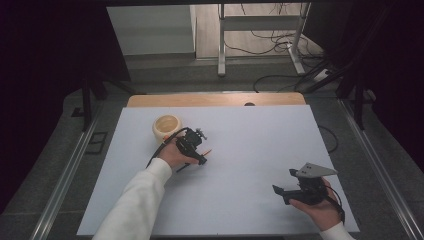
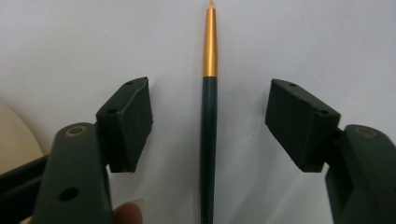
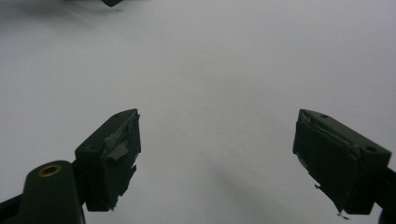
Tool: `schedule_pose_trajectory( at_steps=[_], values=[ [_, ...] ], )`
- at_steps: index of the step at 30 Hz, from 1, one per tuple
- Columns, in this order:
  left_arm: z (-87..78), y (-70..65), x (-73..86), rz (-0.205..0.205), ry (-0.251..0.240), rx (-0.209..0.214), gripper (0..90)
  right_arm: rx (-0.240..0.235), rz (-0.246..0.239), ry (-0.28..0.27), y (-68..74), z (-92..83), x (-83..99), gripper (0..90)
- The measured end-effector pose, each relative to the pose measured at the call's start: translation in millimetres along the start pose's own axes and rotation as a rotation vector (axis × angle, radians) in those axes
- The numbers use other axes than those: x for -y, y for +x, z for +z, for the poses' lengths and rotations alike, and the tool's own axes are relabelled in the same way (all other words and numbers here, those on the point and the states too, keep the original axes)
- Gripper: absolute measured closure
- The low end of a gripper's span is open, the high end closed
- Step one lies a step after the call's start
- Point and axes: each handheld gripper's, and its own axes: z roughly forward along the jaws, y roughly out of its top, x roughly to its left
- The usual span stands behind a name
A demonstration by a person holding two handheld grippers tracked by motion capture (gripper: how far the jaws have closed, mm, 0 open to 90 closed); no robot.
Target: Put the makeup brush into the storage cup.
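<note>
A slim brush [image 2: 208, 121] with a dark handle and a gold ferrule lies flat on the white table sheet [image 1: 250, 145]. My left gripper [image 2: 211, 114] is open and straddles the brush, one jaw on each side, neither touching it. From above, the left gripper [image 1: 196, 151] sits just right of a cream bowl [image 1: 166, 127], and the brush's orange tip [image 1: 209, 150] pokes out beside it. My right gripper [image 1: 284, 181] rests near the table's front right, open, with nothing between its jaws [image 3: 217, 140].
The cream bowl's edge [image 2: 14, 140] shows at the left of the left gripper view. A wooden strip [image 1: 215, 99] borders the table's far edge. Beyond it stand a desk frame [image 1: 260, 30] and floor cables [image 1: 280, 45].
</note>
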Motion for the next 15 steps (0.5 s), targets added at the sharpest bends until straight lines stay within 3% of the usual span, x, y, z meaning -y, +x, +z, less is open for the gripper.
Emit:
schedule_pose_trajectory(
  at_steps=[10,15],
  values=[
    [1.2,0.6,-0.6,0.002,0.013,-0.010,43.0,0.001,-0.001,0.001,-0.7,0.1,0.3,15.5],
    [0.6,-2.4,-3.0,0.026,0.033,-0.017,48.9,0.000,0.000,0.001,-0.6,0.2,0.2,15.5]
  ],
)
